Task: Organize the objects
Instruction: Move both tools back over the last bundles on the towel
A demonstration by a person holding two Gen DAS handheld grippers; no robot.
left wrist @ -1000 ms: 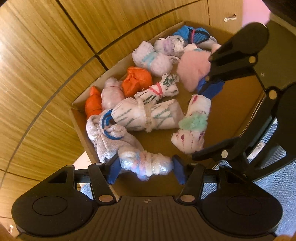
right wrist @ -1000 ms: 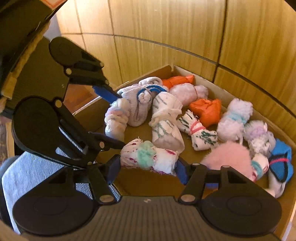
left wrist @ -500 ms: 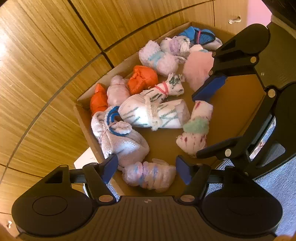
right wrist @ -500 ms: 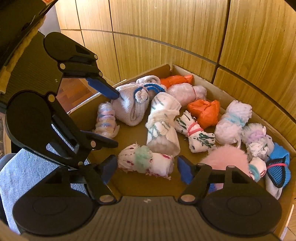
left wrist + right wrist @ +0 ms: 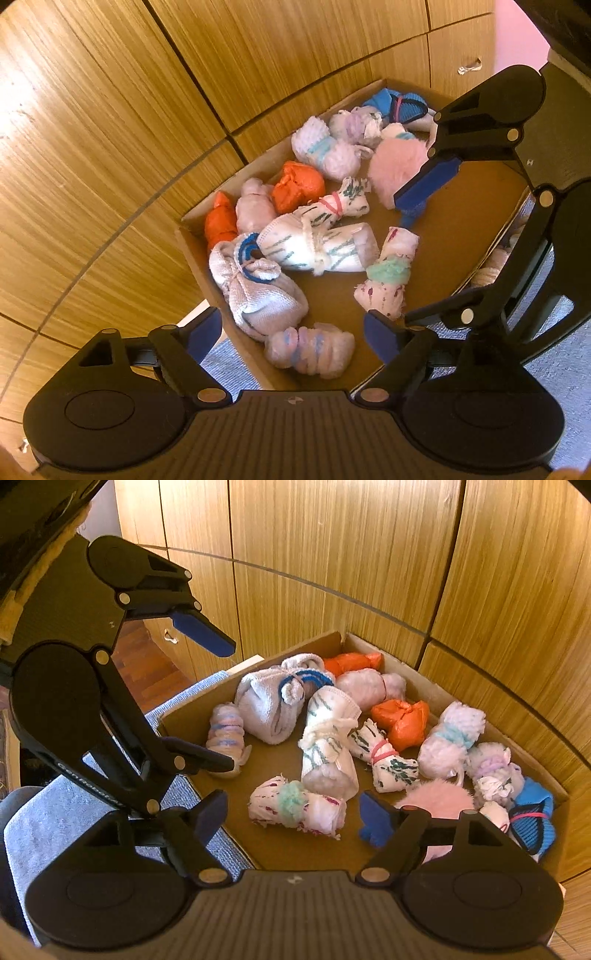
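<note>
A cardboard box [image 5: 195,254] [image 5: 436,694] holds several rolled sock bundles. A white-pink-blue bundle [image 5: 310,350] [image 5: 226,734] lies in the box's near corner, below my open, empty left gripper [image 5: 291,336]. A white bundle with a mint band [image 5: 386,273] [image 5: 295,806] lies on the box floor between the fingers of my open, empty right gripper [image 5: 293,812]. The right gripper also shows in the left wrist view [image 5: 406,254], and the left gripper in the right wrist view [image 5: 218,705]. Both grippers hover above the box.
Other bundles fill the box: orange ones [image 5: 297,184], a grey-white one with blue trim [image 5: 255,291], a fluffy pink one [image 5: 397,170], a blue one [image 5: 533,819]. Wooden cabinet doors [image 5: 110,110] stand behind the box. Blue-grey fabric [image 5: 48,819] lies under it.
My left gripper opened and dropped the white-pink-blue bundle into the box corner. My right gripper opened and released the mint-banded bundle. Both grippers have pulled back and up.
</note>
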